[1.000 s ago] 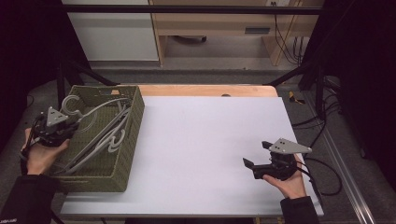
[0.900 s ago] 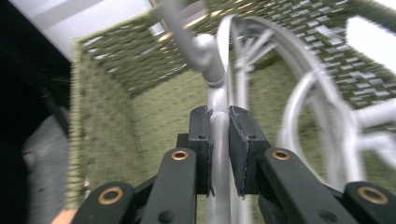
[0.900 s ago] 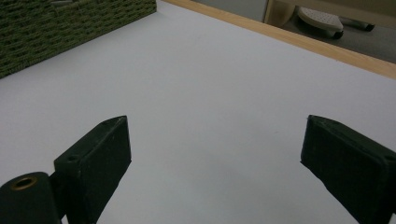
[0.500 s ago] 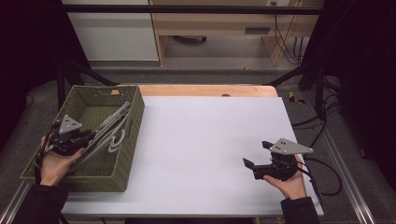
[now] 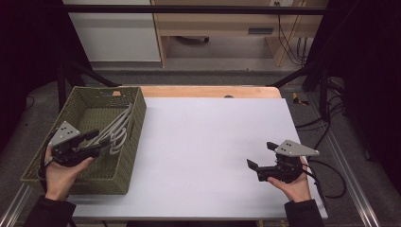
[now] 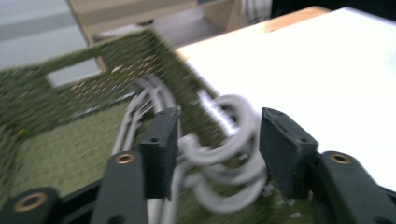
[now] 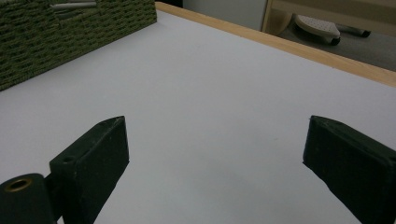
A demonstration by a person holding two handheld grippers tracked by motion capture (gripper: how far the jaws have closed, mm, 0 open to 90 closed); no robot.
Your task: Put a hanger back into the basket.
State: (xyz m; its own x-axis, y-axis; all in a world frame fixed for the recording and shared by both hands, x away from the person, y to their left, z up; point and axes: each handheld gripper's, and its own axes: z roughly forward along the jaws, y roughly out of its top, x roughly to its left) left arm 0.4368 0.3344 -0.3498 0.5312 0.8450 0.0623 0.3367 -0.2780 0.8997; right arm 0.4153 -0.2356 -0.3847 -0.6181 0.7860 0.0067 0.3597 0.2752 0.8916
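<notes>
left hand-held gripper [image 5: 92, 140]: over basket [image 5: 47, 161], jaws apart | right hand-held gripper [image 5: 261, 155]: low, jaws apart

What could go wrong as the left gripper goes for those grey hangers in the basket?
1. The grey hangers lie bunched, hooks overlapping; closing the open left gripper there may catch several, or drag the tangle out.
2. The hooks rest against the wall of the woven basket; a lift could snag it and tip or shift the basket.
3. The left gripper view is blurred, so the jaw placement is uncertain. The right gripper sits far off, open, and cannot steady the basket.
</notes>
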